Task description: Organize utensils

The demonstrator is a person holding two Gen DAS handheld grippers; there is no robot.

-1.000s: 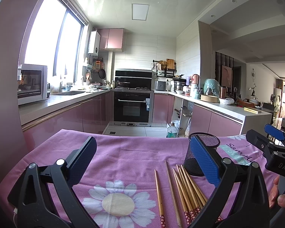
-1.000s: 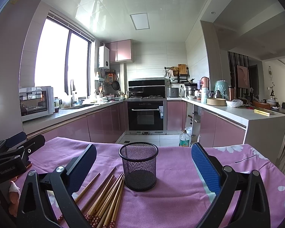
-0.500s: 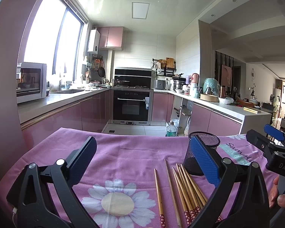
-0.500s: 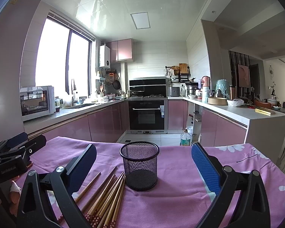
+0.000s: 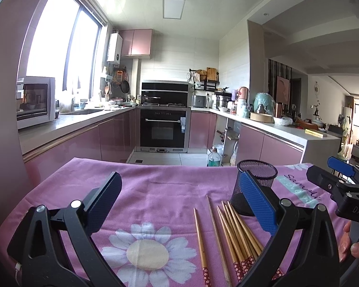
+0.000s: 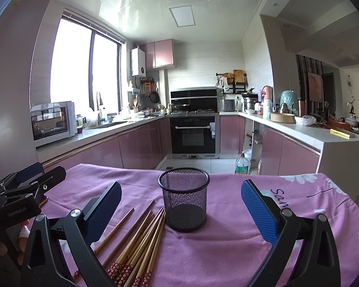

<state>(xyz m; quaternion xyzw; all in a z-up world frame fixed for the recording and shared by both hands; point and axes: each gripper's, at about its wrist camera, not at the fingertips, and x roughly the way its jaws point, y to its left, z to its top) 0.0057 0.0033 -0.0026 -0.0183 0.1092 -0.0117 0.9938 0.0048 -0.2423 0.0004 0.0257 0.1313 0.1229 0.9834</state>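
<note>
Several wooden chopsticks [image 5: 229,229] with red patterned ends lie in a loose bundle on the pink flowered tablecloth [image 5: 155,191]; they also show in the right wrist view [image 6: 141,236]. A black mesh cup [image 6: 183,201] stands upright and empty just right of them, partly hidden behind my left gripper's right finger in the left wrist view [image 5: 257,186]. My left gripper [image 5: 179,203] is open and empty above the cloth, left of the bundle. My right gripper [image 6: 180,210] is open and empty, its jaws either side of the cup, nearer than it.
The right gripper shows at the right edge of the left wrist view [image 5: 342,186]; the left gripper shows at the left edge of the right wrist view [image 6: 24,191]. Beyond the table's far edge lie kitchen floor, pink cabinets [image 6: 141,143] and an oven [image 6: 193,134].
Both views have shifted slightly; the grippers stay open and empty. The chopsticks and cup have not moved.
</note>
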